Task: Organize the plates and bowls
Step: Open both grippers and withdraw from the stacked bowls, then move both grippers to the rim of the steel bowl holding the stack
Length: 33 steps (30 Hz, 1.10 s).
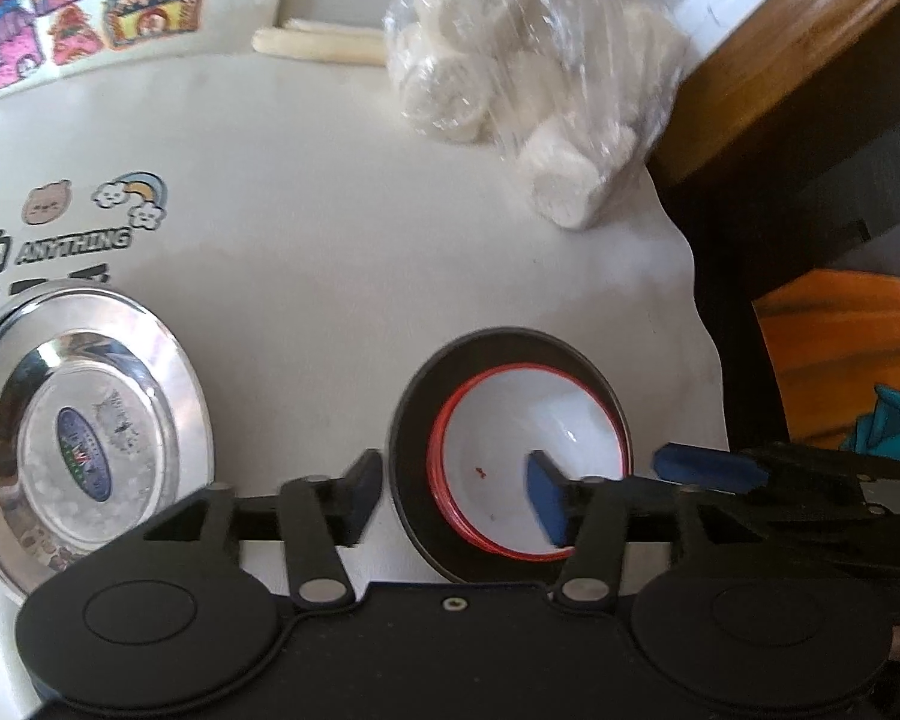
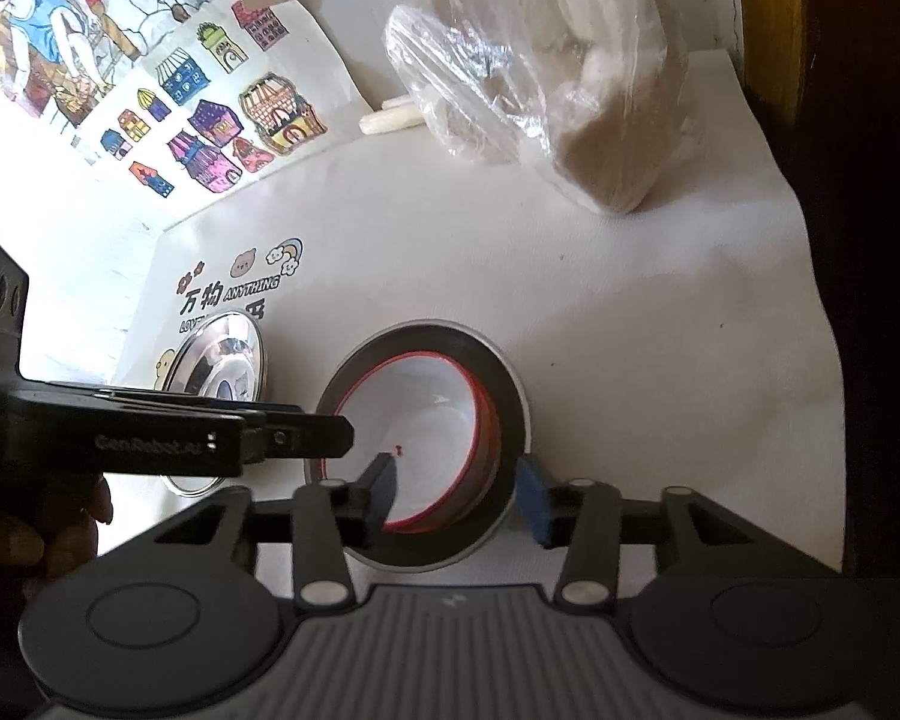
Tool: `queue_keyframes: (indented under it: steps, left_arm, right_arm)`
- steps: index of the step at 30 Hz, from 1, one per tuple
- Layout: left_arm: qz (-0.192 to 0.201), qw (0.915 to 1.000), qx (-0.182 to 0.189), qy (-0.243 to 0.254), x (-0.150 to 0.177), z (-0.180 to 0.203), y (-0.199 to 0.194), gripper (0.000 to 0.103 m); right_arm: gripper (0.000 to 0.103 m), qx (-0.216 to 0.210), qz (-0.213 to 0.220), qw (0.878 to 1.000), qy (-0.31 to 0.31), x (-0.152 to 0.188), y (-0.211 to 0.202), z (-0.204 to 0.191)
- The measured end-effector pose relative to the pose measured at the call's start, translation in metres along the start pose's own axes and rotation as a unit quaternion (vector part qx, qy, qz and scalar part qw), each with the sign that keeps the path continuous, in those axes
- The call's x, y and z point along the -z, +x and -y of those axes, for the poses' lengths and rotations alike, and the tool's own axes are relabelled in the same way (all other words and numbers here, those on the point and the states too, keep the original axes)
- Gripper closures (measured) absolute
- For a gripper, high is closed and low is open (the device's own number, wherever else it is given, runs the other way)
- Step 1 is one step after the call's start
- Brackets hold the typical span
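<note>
A white bowl with a red rim (image 1: 510,450) sits inside a black bowl (image 1: 414,420) on the white cloth. It also shows in the right wrist view as the white bowl (image 2: 426,420) in the black bowl (image 2: 510,384). A shiny steel plate (image 1: 84,438) lies to the left, also in the right wrist view (image 2: 222,360). My left gripper (image 1: 456,492) is open, straddling the bowls' left walls, one finger inside the white bowl. My right gripper (image 2: 459,492) is open, straddling their right walls, its left finger inside the white bowl.
A clear bag of white round cakes (image 1: 510,84) lies at the back. Coloured sticker sheets (image 2: 210,108) lie at the back left. A pale stick (image 1: 318,42) lies beside the bag. The cloth's edge (image 1: 696,312) and a wooden frame (image 1: 780,48) are at the right.
</note>
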State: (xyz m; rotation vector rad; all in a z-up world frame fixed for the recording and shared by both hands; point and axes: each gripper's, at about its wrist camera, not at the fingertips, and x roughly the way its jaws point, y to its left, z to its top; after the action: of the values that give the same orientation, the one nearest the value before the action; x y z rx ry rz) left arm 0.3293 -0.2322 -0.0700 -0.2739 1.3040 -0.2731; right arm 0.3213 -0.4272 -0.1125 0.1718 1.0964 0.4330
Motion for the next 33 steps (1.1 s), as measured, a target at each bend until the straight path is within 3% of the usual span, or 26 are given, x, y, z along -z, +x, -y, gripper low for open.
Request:
queue_keyframes:
  steps: [10,15,19,33]
  left_arm:
    - [0.061,0.9974,-0.026,-0.027,0.017,0.001,-0.023,0.021]
    - [0.082,0.9951,-0.053,-0.018,0.02,0.0,-0.03,0.008]
    - [0.082,0.9935,-0.077,-0.013,0.023,-0.003,-0.035,0.004]
    - [0.189,0.9792,-0.072,0.021,0.069,-0.013,-0.098,0.001]
  right_arm:
    - [0.014,0.002,0.06,0.998,-0.018,0.003,-0.024,0.006]
    - [0.001,0.011,0.077,0.997,-0.028,0.003,-0.032,0.004]
    - [0.0,0.042,0.076,0.996,-0.031,0.007,-0.036,0.002]
    - [0.0,0.088,0.146,0.985,-0.037,0.047,-0.079,-0.033]
